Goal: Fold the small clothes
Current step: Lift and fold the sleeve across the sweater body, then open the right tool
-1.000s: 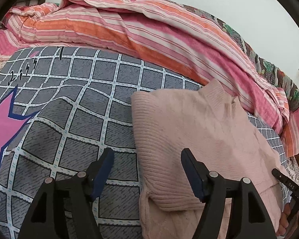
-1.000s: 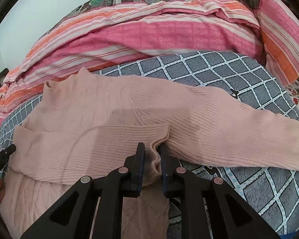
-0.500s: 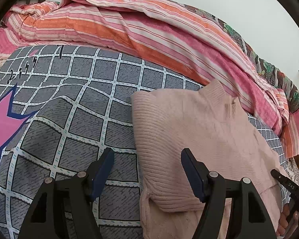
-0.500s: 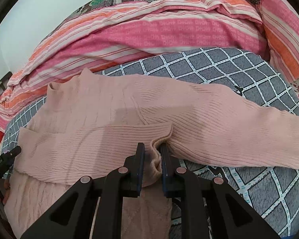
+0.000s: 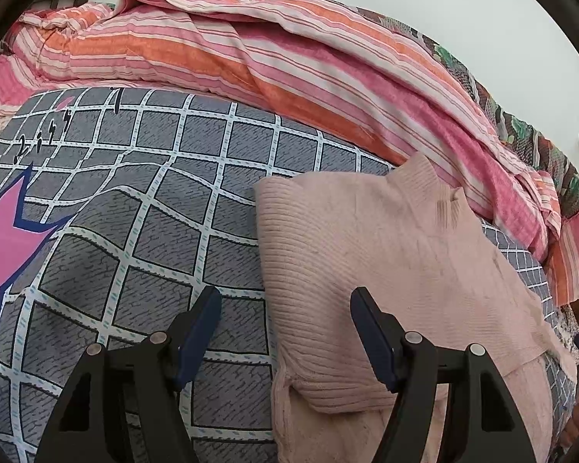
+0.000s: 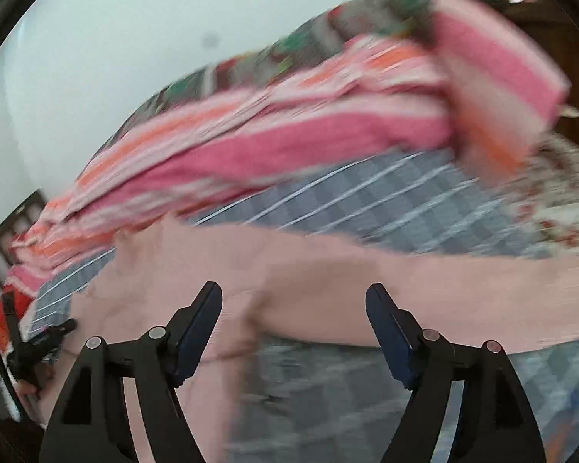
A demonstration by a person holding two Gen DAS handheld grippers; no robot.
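sweater point(image 5: 386, 254) in pale pink knit lies flat on the bed point(image 5: 166, 208), on the grey checked cover just in front of a bunched striped quilt point(image 5: 289, 65). one sleeve is folded across the chest, likely to square up the body before the next fold; the other sleeve point(image 6: 463, 293) lies stretched out sideways over the cover, not folded in. left gripper point(image 5: 285, 328) hangs low over the sweater's edge, pointing forward and roughly level, jaws wide apart with nothing between them; one finger is over the bare cover, the other over the knit. right gripper point(image 6: 293, 320) also has jaws spread wide and empty, tilted, hovering near where the stretched sleeve meets the body; that view is heavily motion-blurred so contact can't be judged. probable next step: take the outstretched sleeve and bring it in. thick knit may slide or spring back.
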